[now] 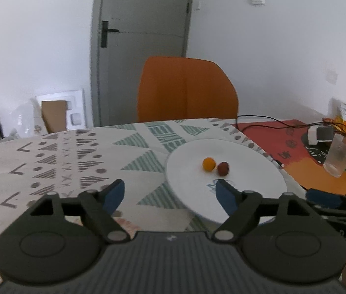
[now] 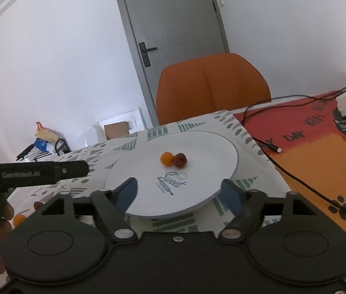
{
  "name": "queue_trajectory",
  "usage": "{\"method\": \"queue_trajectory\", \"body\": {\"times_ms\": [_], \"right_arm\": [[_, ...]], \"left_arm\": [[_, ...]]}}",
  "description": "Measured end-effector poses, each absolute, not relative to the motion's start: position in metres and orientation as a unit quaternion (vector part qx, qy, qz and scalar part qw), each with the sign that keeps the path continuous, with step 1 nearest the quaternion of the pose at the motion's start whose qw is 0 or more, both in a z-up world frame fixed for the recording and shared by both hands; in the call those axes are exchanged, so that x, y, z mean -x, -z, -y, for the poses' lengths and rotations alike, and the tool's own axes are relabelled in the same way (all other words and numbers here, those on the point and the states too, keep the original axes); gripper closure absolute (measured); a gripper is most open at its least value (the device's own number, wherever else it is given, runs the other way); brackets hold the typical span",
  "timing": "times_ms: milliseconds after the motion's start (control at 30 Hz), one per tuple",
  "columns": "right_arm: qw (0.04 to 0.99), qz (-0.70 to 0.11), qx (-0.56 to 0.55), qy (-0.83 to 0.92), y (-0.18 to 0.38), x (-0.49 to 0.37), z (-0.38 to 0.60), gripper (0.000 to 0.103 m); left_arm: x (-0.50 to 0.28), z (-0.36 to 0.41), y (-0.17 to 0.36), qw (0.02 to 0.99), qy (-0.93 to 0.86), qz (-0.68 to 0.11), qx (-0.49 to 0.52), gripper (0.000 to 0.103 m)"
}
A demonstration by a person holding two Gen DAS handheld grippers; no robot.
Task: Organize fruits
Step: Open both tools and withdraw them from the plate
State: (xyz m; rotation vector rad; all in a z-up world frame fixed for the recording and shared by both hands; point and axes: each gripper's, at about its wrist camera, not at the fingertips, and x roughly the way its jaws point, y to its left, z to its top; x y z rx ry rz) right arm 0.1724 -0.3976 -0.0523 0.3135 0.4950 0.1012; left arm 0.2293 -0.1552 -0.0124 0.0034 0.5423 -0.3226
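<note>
On the desk (image 1: 128, 144), the white plate (image 2: 212, 156) holds 2 small round fruits touching side by side near its middle, an orange fruit (image 2: 166, 158) on the left and a dark red fruit (image 2: 180, 160) on the right, both too round to show any long axis. The plate's near edge is hidden behind the right hand-held gripper (image 2: 181, 192). Both it and the left hand-held gripper (image 1: 170, 193) stand wide with nothing between the fingers (another orange fruit (image 2: 18, 220) is half hidden at lower left).
</note>
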Motion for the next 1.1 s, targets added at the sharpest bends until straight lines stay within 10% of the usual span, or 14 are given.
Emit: {"method": "queue_trajectory", "body": {"times_ms": [300,1100], "right_arm": [[0.957,-0.224,-0.166,-0.081,0.042,-0.161,0.385,0.001],[0.941,-0.250,-0.167,-0.156,0.048,-0.155,0.336,0.000]], "left_arm": [[-0.207,0.119,-0.001,0.960,0.125,-0.252,0.019,0.012],[-0.165,0.037,0.010,0.959,0.046,-0.275,0.057,0.004]]}}
